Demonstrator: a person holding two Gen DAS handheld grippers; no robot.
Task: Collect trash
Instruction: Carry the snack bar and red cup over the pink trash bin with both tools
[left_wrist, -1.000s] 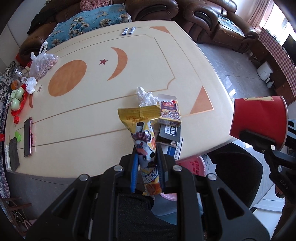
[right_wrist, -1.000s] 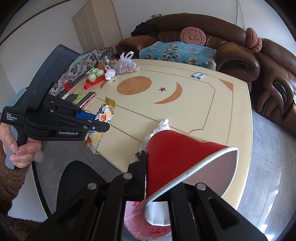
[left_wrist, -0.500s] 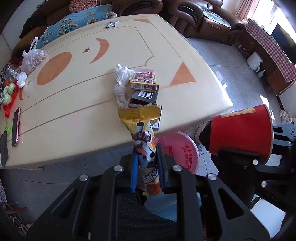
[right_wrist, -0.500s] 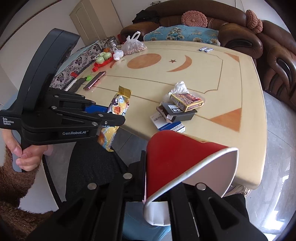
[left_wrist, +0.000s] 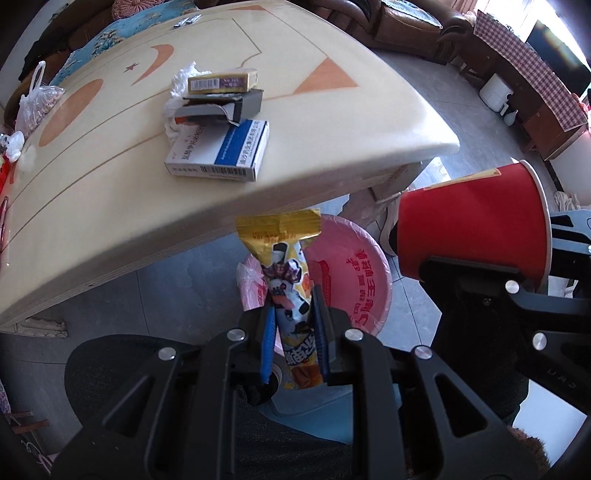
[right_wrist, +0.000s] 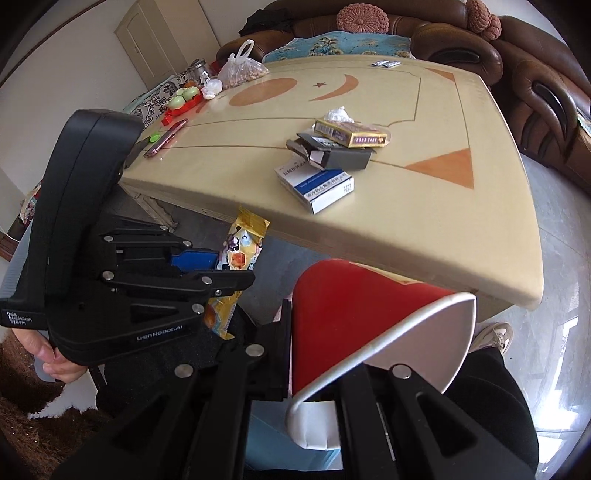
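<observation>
A yellow cartoon snack wrapper (left_wrist: 284, 258) stands upright between the blue pads of my left gripper (left_wrist: 293, 325), which is shut on its lower half. It hangs below the table's edge, over a pink bin (left_wrist: 351, 273) lined with a pink bag. My right gripper (right_wrist: 317, 369) is shut on the squashed rim of a red paper cup (right_wrist: 354, 306), which also shows to the right of the bin (left_wrist: 469, 236). In the right wrist view the left gripper (right_wrist: 221, 273) holds the wrapper (right_wrist: 242, 247) just left of the cup.
On the cream table (left_wrist: 332, 155) lie a blue-white box (left_wrist: 221, 151), a torn grey box (left_wrist: 221, 105), a gold-purple box (left_wrist: 221, 82) and crumpled white plastic (left_wrist: 181, 74). Farther off are a phone (right_wrist: 166, 137), a bag of nuts (right_wrist: 242, 68) and brown sofas (right_wrist: 535, 74). A black chair seat (left_wrist: 122, 369) is below.
Both grippers have sunk from above the tabletop to below its front edge, each keeping its grip. The pink bin has come into view right under the wrapper.
</observation>
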